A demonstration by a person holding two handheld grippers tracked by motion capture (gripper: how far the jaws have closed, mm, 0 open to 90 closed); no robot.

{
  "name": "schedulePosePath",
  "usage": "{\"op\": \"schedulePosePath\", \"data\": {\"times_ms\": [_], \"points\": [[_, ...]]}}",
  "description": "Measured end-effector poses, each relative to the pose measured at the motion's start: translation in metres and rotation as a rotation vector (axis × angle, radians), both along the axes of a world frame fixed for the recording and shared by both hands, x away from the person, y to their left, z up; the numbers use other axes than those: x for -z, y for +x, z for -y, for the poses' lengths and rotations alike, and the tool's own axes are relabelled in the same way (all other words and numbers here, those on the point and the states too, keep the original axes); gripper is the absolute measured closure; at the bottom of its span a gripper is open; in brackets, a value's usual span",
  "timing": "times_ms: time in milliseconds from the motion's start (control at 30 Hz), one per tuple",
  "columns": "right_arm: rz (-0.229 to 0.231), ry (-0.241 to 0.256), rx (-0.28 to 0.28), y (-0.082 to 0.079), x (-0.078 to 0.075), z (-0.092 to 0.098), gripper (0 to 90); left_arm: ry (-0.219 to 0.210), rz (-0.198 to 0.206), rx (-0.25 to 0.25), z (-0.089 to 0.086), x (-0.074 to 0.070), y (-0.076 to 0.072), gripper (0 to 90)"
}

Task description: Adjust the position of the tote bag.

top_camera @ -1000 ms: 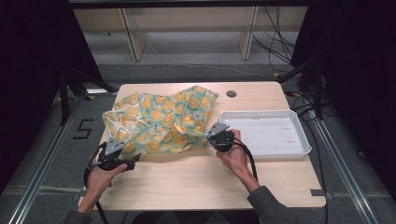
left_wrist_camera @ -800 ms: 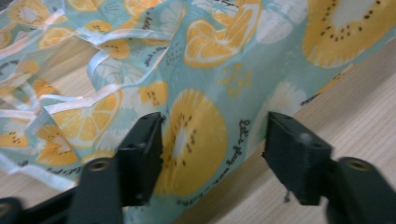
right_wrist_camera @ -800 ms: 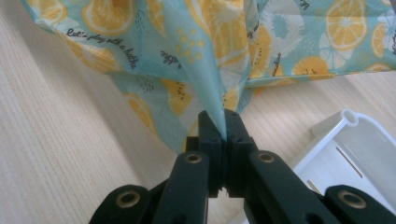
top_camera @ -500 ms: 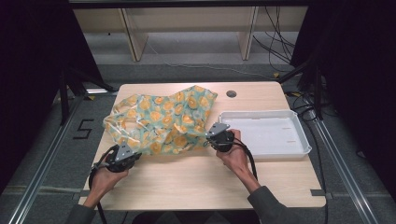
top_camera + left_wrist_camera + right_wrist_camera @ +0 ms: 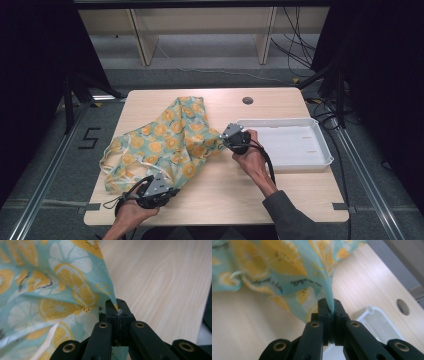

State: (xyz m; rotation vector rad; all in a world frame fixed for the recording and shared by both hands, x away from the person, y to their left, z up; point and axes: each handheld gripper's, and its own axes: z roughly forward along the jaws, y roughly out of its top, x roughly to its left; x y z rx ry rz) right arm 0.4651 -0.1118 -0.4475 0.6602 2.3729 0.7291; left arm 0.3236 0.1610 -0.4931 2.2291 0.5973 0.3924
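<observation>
citrus-print cloth on table, corners pinched in pressed-together jaws of left gripper, right gripper

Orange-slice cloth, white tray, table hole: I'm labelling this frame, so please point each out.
Teal orange-slice print cloth (image 5: 167, 142), high view, its middle.
White plastic tray (image 5: 295, 121), high view, far rim.
Round table hole (image 5: 247, 100), high view, its centre.
</observation>
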Motion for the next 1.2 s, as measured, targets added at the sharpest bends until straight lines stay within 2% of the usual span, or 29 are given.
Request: {"op": "schedulePosePath", "data": {"times_ms": [33, 67, 100, 133, 167, 200, 233, 267, 300, 333, 400, 433, 500, 567, 600, 633, 667, 700, 733, 833, 867, 900, 933, 967, 1000, 1067, 1100, 1133, 1200], "points": [[0.000, 0.000, 0.000, 0.000, 0.000, 0.000, 85.9, 0.000, 0.000, 0.000, 0.000, 0.000, 0.000, 89.4], [0.019, 0.010, 0.038, 0.005, 0.002, 0.000, 71.0, -0.003, -0.016, 0.006, 0.012, -0.001, 0.001, 89.4], [0.019, 0.010, 0.038, 0.005, 0.002, 0.000, 71.0, -0.003, -0.016, 0.006, 0.012, -0.001, 0.001, 89.4], [0.036, 0.039, 0.072, 0.001, -0.002, 0.002, 58.9, 0.014, -0.014, 0.013, 0.022, -0.002, 0.001, 89.4], [0.036, 0.039, 0.072, 0.001, -0.002, 0.002, 58.9, 0.014, -0.014, 0.013, 0.022, -0.002, 0.001, 89.4], [0.064, 0.066, 0.068, -0.011, -0.013, 0.005, 49.5, 0.007, -0.018, 0.016, 0.029, -0.001, 0.002, 89.3], [0.064, 0.066, 0.068, -0.011, -0.013, 0.005, 49.5, 0.006, -0.025, 0.022, 0.035, -0.001, 0.002, 89.3], [0.072, 0.143, 0.056, -0.027, -0.026, 0.011, 45.9, 0.003, -0.027, 0.024, 0.045, -0.002, 0.003, 89.3], [0.072, 0.143, 0.056, -0.027, -0.026, 0.011, 45.9, 0.003, -0.027, 0.024, 0.045, -0.002, 0.003, 89.2], [0.007, 0.263, -0.002, -0.042, -0.035, 0.014, 46.5, -0.015, -0.040, 0.022, 0.056, -0.001, 0.003, 89.1], [-0.067, 0.343, -0.051, -0.054, -0.037, 0.012, 46.8, -0.022, -0.043, 0.021, 0.069, -0.001, 0.001, 89.0], [-0.067, 0.343, -0.051, -0.054, -0.037, 0.012, 46.8, -0.022, -0.043, 0.021, 0.069, -0.001, 0.001, 89.0], [-0.130, 0.344, -0.106, -0.062, -0.030, 0.002, 46.0, -0.035, -0.039, 0.026, 0.080, -0.001, -0.002, 88.9], [-0.161, 0.344, -0.113, -0.063, -0.027, -0.002, 45.3, -0.043, -0.031, 0.031, 0.089, -0.001, -0.005, 88.0], [-0.197, 0.325, -0.128, -0.063, -0.018, -0.009, 42.2, -0.065, -0.037, 0.042, 0.095, -0.003, -0.009, 86.7], [-0.197, 0.325, -0.128, -0.063, -0.018, -0.009, 42.2, -0.065, -0.037, 0.042, 0.095, -0.003, -0.009, 83.1], [-0.256, 0.307, -0.150, -0.064, -0.011, -0.014, 39.9, -0.084, -0.064, 0.061, 0.095, -0.005, -0.012, 77.4], [-0.256, 0.307, -0.150, -0.064, -0.011, -0.014, 39.9, -0.084, -0.064, 0.061, 0.095, -0.005, -0.012, 71.8], [-0.282, 0.310, -0.153, -0.066, -0.002, -0.022, 38.6, -0.130, -0.075, 0.048, 0.088, -0.011, -0.020, 65.9], [-0.310, 0.274, -0.158, -0.069, 0.003, -0.027, 40.9, -0.162, -0.111, 0.058, 0.078, -0.020, -0.026, 52.9], [-0.294, 0.231, -0.179, -0.070, 0.009, -0.032, 60.9, -0.161, -0.117, 0.062, 0.059, -0.033, -0.035, 43.3], [-0.294, 0.231, -0.179, -0.070, 0.009, -0.032, 60.9, -0.161, -0.117, 0.062, 0.059, -0.033, -0.035, 39.5], [-0.277, 0.176, -0.217, -0.070, 0.014, -0.032, 79.1, -0.191, -0.099, 0.029, 0.042, -0.041, -0.041, 39.0], [-0.277, 0.176, -0.217, -0.070, 0.014, -0.032, 79.1, -0.191, -0.099, 0.029, 0.042, -0.041, -0.041, 39.1], [-0.233, 0.138, -0.221, -0.069, 0.014, -0.028, 88.4, -0.200, -0.070, -0.008, 0.027, -0.048, -0.042, 39.1], [-0.235, 0.122, -0.204, -0.069, 0.014, -0.025, 90.0, -0.186, -0.053, -0.042, 0.007, -0.056, -0.039, 39.0], [-0.230, 0.112, -0.211, -0.067, 0.014, -0.023, 90.0, -0.178, -0.014, -0.081, -0.008, -0.060, -0.035, 39.0], [-0.223, 0.101, -0.175, -0.066, 0.014, -0.014, 90.0, -0.151, 0.041, -0.172, -0.026, -0.064, -0.029, 39.2], [-0.216, 0.088, -0.174, -0.066, 0.014, -0.009, 90.0, -0.140, 0.062, -0.203, -0.035, -0.065, -0.026, 39.5]]}}
